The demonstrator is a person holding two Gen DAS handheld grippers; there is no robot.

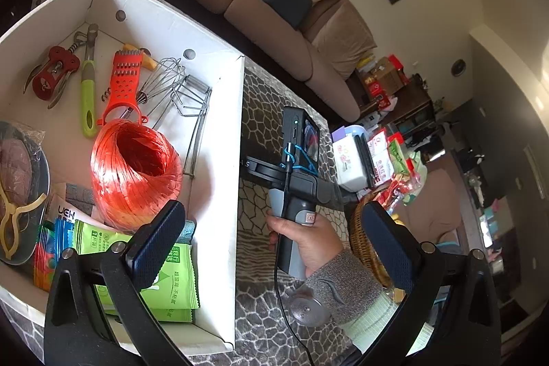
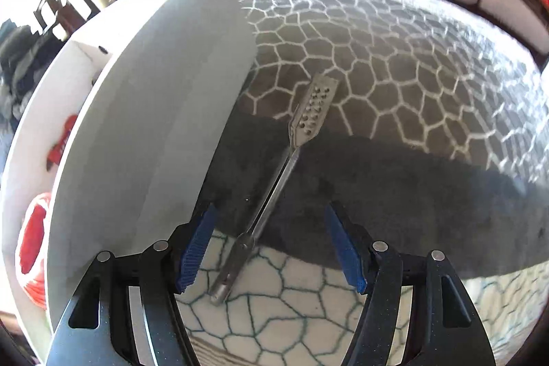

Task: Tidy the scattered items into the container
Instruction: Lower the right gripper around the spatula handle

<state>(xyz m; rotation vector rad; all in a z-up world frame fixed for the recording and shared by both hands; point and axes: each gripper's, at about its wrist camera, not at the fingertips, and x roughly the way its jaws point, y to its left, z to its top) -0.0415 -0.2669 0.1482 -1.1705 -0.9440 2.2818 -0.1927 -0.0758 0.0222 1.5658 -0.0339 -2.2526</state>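
Right hand-held gripper [image 2: 271, 249] spread wide, straddling the metal tool [image 2: 274, 180] at lower centre, lined up to grab its handle. Tool lies on patterned worktop [image 2: 411, 84], just beside white box [image 2: 154, 91]. Left hand-held gripper [image 1: 274, 246] wide, empty, hovering over the box edge.

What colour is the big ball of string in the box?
The string ball is bright orange-red, seen best in the left wrist view.

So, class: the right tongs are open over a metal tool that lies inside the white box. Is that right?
Not quite. The right tongs are open over the metal tool, but it lies on the patterned cloth beside the white box, not inside it. The right wrist view shows this.
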